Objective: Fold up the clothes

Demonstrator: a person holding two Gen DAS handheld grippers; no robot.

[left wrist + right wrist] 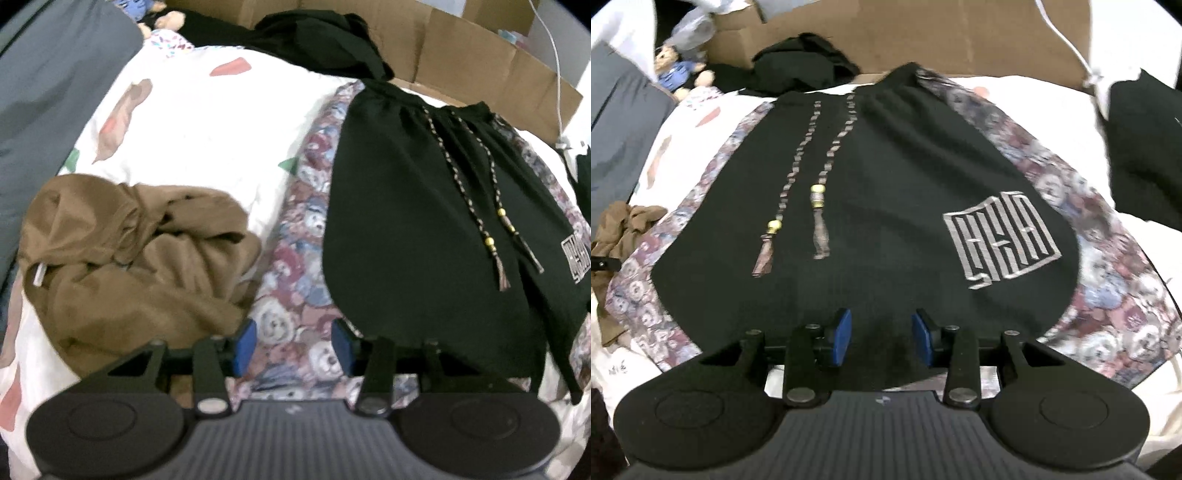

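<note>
Left gripper (291, 345): blue pads standing partly apart, nothing between them, hanging over the teddy-bear print cloth (295, 236). Its right pad is sitting close to the near hem of the black shorts (413, 221); contact there cannot be told.

Right gripper (881, 341): jaws parted to a middling gap, hovering over the near hem of the black shorts (871, 192). The fabric is lying flat beneath and between the pads, not pinched or lifted.

The shorts are lying spread flat on the bear-print cloth, waistband at the far end. Two braided drawcords (803, 155) with gold beads and tassel ends are running down the front; a pale square logo (1001, 236) is showing on the leg to the right in the right wrist view.

Left of the cloth, a crumpled brown garment (140, 254) is lying on the white patterned bedding (207, 122). A heap of black clothing (317, 33) is resting at the far edge, against cardboard boxes (461, 48). A stuffed toy in blue (677, 72) is sitting at the far left corner.
</note>
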